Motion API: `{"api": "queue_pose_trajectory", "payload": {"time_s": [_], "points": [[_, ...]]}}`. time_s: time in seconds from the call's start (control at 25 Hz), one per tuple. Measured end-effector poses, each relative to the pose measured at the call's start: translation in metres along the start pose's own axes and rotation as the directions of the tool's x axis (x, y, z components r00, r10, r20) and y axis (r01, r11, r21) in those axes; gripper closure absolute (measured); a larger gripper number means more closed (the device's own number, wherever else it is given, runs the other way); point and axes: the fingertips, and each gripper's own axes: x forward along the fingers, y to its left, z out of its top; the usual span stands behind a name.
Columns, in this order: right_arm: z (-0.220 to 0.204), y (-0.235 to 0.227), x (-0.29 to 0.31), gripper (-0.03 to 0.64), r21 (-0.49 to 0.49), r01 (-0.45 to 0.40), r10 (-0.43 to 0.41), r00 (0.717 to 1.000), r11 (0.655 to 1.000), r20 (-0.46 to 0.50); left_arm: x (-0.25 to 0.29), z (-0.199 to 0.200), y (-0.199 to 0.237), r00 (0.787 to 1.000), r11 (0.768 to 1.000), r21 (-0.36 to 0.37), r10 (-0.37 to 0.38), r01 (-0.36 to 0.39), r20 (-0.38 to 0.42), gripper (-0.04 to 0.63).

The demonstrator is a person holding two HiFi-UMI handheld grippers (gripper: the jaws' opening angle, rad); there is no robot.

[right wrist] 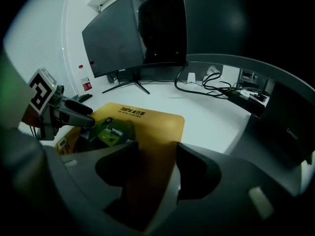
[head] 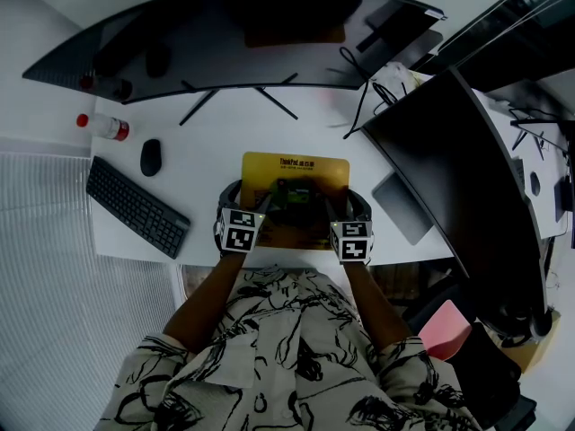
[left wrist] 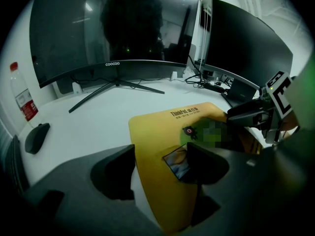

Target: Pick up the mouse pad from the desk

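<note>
Mouse pad (head: 295,196): yellow rectangle with rounded corners, black "ThinkPad" lettering near its far edge and a green printed picture toward the middle.
Pad's place: flat on the white counter (head: 207,164), in front of the person, its near edge close to the counter's front edge.
Left tongs (left wrist: 158,166): jaws held wide, straddling the pad's left edge, with one jaw over bare counter and the other over the yellow surface. Nothing is clamped.
Right tongs (right wrist: 150,168): jaws also spread wide across the pad's right edge, with yellow showing in the gap and white counter under the outer jaw.
Bottle (left wrist: 22,97): clear plastic with a red cap and red label, upright at the far left of the counter. Its contents cannot be told.
Mouse (head: 151,157): black, just beside the bottle and well left of the pad.
Keyboard (head: 137,206): black, lying slantwise at the counter's left end, nearer the person than the mouse.
Curved monitor (head: 234,39): dark screen on splayed legs, behind the pad.
Second monitor (head: 449,164): dark, angled along the right side.
Cables (head: 359,88): black loops between the two monitors.
Room: dim, with white walls behind the screens.
</note>
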Motion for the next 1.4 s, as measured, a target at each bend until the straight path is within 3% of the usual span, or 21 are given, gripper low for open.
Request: {"api": "queue_pose_trajectory", "payload": {"time_s": [0.2,0.48,0.52,0.56,0.64,0.84,0.96,1.04,1.2,1.28,1.4], "points": [[0.001,0.001,0.0,0.373,-0.001,0.0,0.0,1.0,1.0,-0.009,-0.001,0.004,0.0,1.0,1.0,-0.001,0.004,-0.004,0.004,0.267],[0.0,0.011,0.001,0.465,-0.013,-0.017,0.017,1.0,1.0,-0.01,-0.002,0.001,0.007,0.999,0.999,-0.018,0.032,-0.032,0.002,0.318],[0.0,0.014,0.001,0.488,-0.017,-0.023,0.023,1.0,1.0,-0.01,-0.004,0.003,0.008,0.999,0.999,0.002,0.04,-0.04,0.01,0.378],[0.001,0.016,0.001,0.505,-0.021,-0.027,0.027,1.0,0.999,-0.009,-0.004,0.005,0.006,0.999,0.999,0.023,0.03,-0.031,0.012,0.584],[0.0,0.018,0.001,0.52,-0.024,-0.028,0.028,1.0,0.999,-0.01,0.0,0.002,-0.007,1.0,0.999,0.045,-0.018,0.018,-0.001,0.593],[0.0,0.018,0.002,0.52,-0.035,-0.039,0.038,0.999,0.999,-0.017,0.0,0.0,-0.009,1.0,0.998,0.065,0.018,-0.018,0.002,0.587],[0.0,0.019,0.001,0.518,-0.031,-0.039,0.039,0.999,0.999,-0.016,-0.004,-0.001,0.009,0.995,0.994,0.028,0.102,-0.103,0.021,0.435],[0.0,0.019,0.001,0.518,-0.031,-0.039,0.039,0.999,0.999,-0.016,-0.006,-0.002,0.017,0.994,0.994,-0.035,0.106,-0.105,0.022,0.367],[-0.001,0.018,0.002,0.518,-0.03,-0.037,0.036,0.999,0.999,-0.016,-0.006,0.0,0.016,0.997,0.992,-0.102,0.077,-0.074,0.024,0.387],[0.0,0.018,0.002,0.518,-0.033,-0.038,0.037,0.999,0.999,-0.018,-0.005,0.0,0.013,0.997,0.989,-0.133,0.072,-0.068,0.027,0.357],[0.001,0.018,0.001,0.518,-0.036,-0.037,0.037,0.999,0.999,-0.018,-0.004,0.0,0.016,0.995,0.98,-0.17,0.103,-0.1,0.011,0.377]]}}
